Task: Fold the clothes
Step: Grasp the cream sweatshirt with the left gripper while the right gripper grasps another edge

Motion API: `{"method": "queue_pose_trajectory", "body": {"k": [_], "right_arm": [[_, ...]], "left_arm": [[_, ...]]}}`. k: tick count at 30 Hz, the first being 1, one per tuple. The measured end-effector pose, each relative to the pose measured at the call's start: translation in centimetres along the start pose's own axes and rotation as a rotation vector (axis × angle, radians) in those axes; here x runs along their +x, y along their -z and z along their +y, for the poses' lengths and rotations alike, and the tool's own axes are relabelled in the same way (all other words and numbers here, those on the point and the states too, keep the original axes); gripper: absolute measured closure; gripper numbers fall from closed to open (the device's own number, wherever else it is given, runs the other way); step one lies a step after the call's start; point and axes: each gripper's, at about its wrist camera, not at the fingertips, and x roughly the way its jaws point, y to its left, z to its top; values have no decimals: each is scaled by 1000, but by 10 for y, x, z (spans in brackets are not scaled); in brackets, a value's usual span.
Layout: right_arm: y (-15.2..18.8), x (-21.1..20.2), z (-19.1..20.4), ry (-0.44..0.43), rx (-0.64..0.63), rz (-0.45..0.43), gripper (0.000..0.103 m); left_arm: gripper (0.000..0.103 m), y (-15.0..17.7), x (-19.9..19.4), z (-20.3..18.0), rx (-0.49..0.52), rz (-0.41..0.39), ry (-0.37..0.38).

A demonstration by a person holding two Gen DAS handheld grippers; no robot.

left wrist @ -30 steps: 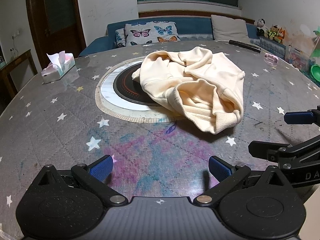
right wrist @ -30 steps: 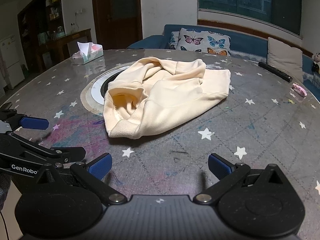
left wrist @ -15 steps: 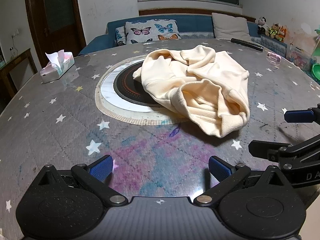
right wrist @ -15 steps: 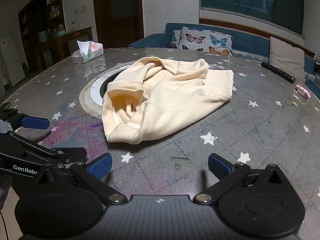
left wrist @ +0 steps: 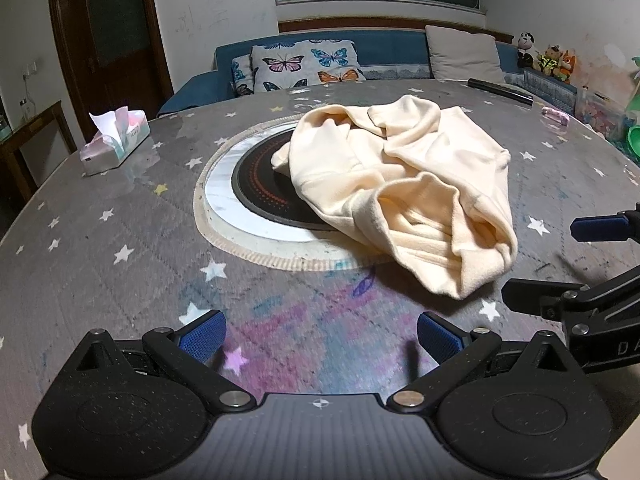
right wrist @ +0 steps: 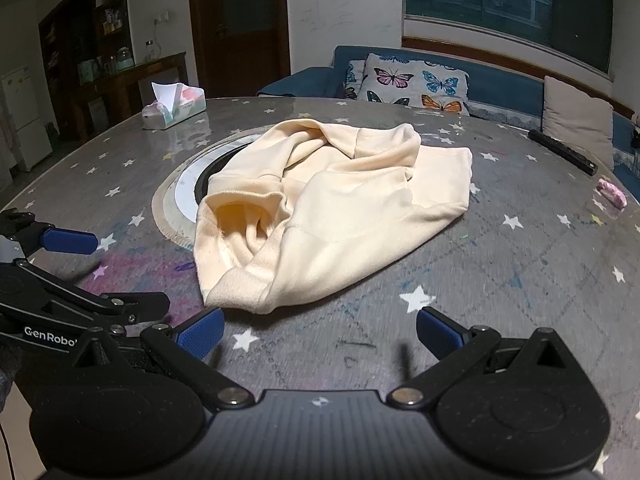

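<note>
The crumpled cream sweatshirt (left wrist: 404,196) (right wrist: 332,216) lies on the star-patterned table (left wrist: 120,240), ahead of both grippers. Left gripper (left wrist: 320,334) and right gripper (right wrist: 320,330) hold their jaws wide apart, touching nothing.

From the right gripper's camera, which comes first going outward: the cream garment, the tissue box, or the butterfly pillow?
1. Cream garment, crumpled just ahead of the right gripper.
2. Tissue box, at the far left of the table.
3. Butterfly pillow, on the sofa beyond the table.
</note>
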Motion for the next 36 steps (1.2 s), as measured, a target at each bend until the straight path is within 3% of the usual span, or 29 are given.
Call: {"method": "queue_pose_trajectory", "body": {"k": [13, 21, 25, 32, 36], "right_arm": [[-22, 0, -9, -5, -17, -28, 0], [-53, 12, -39, 26, 10, -48, 2], [-72, 32, -56, 28, 46, -42, 10], [-105, 74, -83, 8, 108, -16, 28], [-121, 101, -91, 0, 113, -4, 32]], "left_arm": [[0, -30, -1, 10, 23, -59, -24], [0, -64, 14, 10, 64, -112, -36], [3, -86, 31, 11, 88, -136, -53], [25, -124, 75, 12, 137, -130, -36], [25, -144, 105, 12, 151, -116, -9]]}}
